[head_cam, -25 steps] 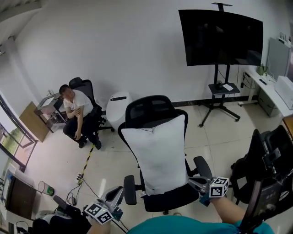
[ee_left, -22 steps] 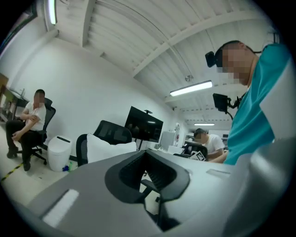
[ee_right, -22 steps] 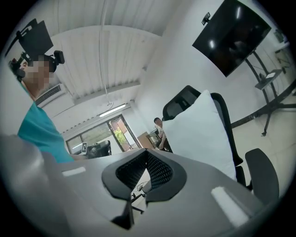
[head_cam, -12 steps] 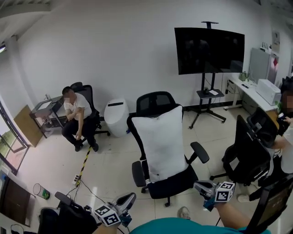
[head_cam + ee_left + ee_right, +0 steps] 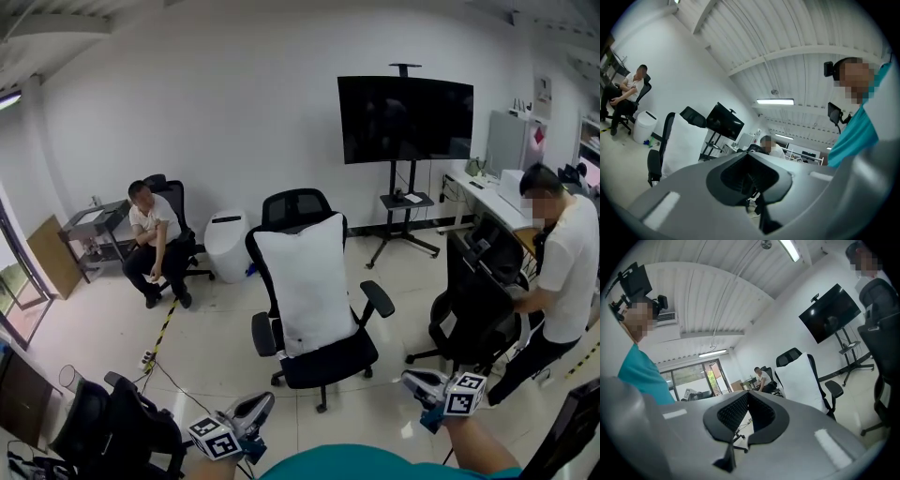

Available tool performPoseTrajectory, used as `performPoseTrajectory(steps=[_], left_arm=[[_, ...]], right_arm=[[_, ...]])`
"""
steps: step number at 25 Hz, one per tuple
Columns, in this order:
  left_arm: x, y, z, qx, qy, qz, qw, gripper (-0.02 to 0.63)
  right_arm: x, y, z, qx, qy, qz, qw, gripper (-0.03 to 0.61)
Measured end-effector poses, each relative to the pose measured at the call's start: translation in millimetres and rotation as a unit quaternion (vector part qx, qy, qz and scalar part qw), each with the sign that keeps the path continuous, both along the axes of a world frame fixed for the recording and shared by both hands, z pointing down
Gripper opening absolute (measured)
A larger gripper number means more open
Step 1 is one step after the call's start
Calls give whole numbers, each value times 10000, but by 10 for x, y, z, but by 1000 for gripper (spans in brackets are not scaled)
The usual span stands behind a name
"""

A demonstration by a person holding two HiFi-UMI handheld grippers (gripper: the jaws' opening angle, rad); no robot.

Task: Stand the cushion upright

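A white cushion (image 5: 305,281) stands upright on the seat of a black office chair (image 5: 323,354), leaning against the backrest. Both grippers are well short of the chair, near the bottom of the head view. My left gripper (image 5: 262,402) is at the lower left, shut and empty. My right gripper (image 5: 411,379) is at the lower right, also shut with nothing in it. The left gripper view shows the cushion (image 5: 684,145) far off to the left of the shut jaws. The right gripper view shows the cushion (image 5: 801,378) far off to the right of the shut jaws.
A person (image 5: 150,234) sits on a chair at the left wall beside a white bin (image 5: 225,246). Another person (image 5: 555,272) stands at the right behind a second black chair (image 5: 473,314). A TV on a stand (image 5: 405,117) is at the back. A third chair (image 5: 117,433) is near my left.
Both grippers have drawn back from the chair, which now looks smaller and farther off. The view has swung, bringing the standing person at the right fully into sight.
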State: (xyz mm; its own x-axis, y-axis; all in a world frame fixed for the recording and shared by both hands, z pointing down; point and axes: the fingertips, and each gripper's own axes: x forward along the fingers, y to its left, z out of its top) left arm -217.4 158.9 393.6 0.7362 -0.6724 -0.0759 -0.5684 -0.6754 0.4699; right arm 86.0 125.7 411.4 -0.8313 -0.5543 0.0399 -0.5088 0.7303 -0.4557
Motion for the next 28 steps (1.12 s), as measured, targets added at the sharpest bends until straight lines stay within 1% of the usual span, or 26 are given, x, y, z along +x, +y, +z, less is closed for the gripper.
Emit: performPoseTrajectory(steps=[4,6,9,11,15,19,22,24,28], left_arm=[[452,608,13,-67,73,-220,9997,11],[703,913,22,-142,100,-247,9995,12],[987,1394,26,-262,-20,-214,9994,12],[1032,1661,8,-305,-134,-242,9992,12],[954,2034,18,-428,-105,-371,9983,12],[780,2291,44,-325,-123,-314,9989,12],[529,2491,60,-290,-77,-234,9993,12],[294,2652,134,-313,-73,-154,9994,12],[-160,3040,277,-283,-160,90,9994,12]], right_arm=[[379,665,92,-63,191,-223,9995,3],[567,971,151,-135,226,-335,9991,3],[788,1373,272,-380,44,-391,9985,2],[813,1603,300,-437,-77,-461,9980,3],[694,1966,293,-410,-205,-606,9971,3],[438,2291,329,-385,-242,-710,9964,2],[182,2506,308,-316,-194,-596,9975,3],[-31,2660,303,-262,-191,-441,9985,3],[-491,3044,297,-175,-241,-148,9994,2]])
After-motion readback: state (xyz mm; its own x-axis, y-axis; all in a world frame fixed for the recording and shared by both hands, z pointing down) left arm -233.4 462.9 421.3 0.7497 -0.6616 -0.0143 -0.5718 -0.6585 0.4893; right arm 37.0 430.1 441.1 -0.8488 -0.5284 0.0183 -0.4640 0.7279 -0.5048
